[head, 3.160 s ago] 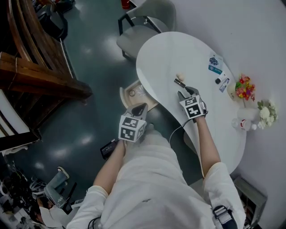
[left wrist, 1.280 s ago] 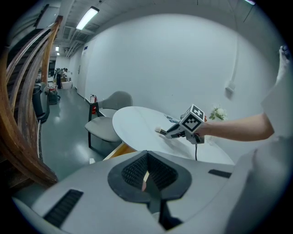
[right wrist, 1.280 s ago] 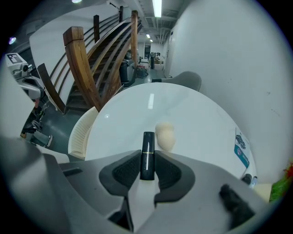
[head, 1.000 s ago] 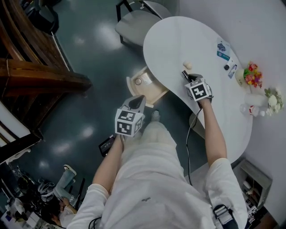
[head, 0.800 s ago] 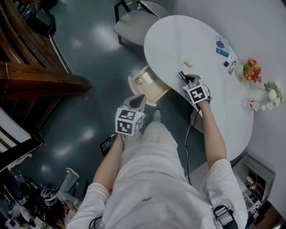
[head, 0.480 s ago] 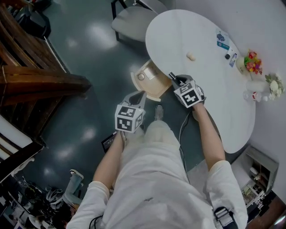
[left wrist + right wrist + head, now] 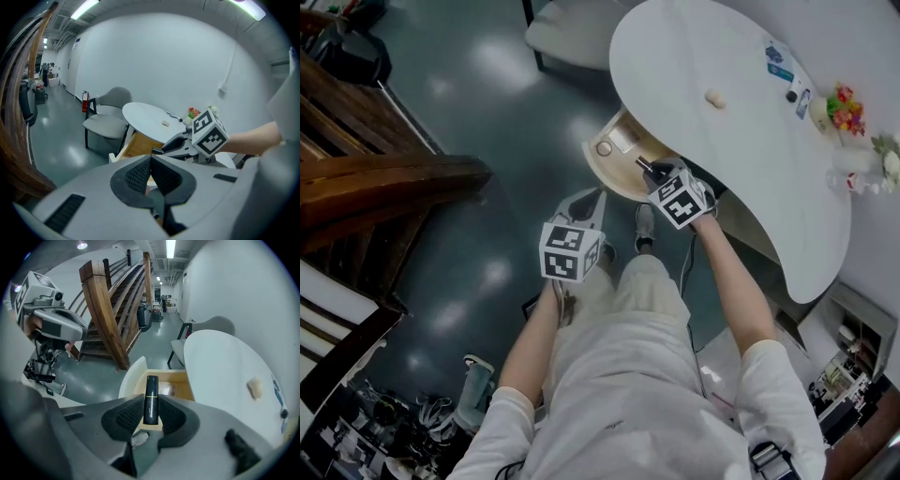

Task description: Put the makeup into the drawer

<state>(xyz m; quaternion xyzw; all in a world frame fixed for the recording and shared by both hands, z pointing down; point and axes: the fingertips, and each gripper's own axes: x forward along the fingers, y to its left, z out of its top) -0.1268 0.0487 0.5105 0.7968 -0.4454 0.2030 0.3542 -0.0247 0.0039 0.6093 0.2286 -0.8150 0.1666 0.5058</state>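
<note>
My right gripper is shut on a black makeup tube with a thin gold band, which sticks out past the pads. It hangs just over the open wooden drawer under the edge of the white table. In the right gripper view the tube lies between the pads, with the drawer below and ahead. My left gripper is lower and to the left, above the floor, apart from the drawer. Its jaws meet with nothing between them.
A small beige lump lies on the tabletop. Small bottles and flowers stand along the table's far edge by the wall. A grey chair stands beyond the table, and a wooden staircase rises at the left.
My right gripper has carried the black tube off the tabletop, leftward past the table's edge, to a spot over the open drawer. The left gripper has shifted a little.
</note>
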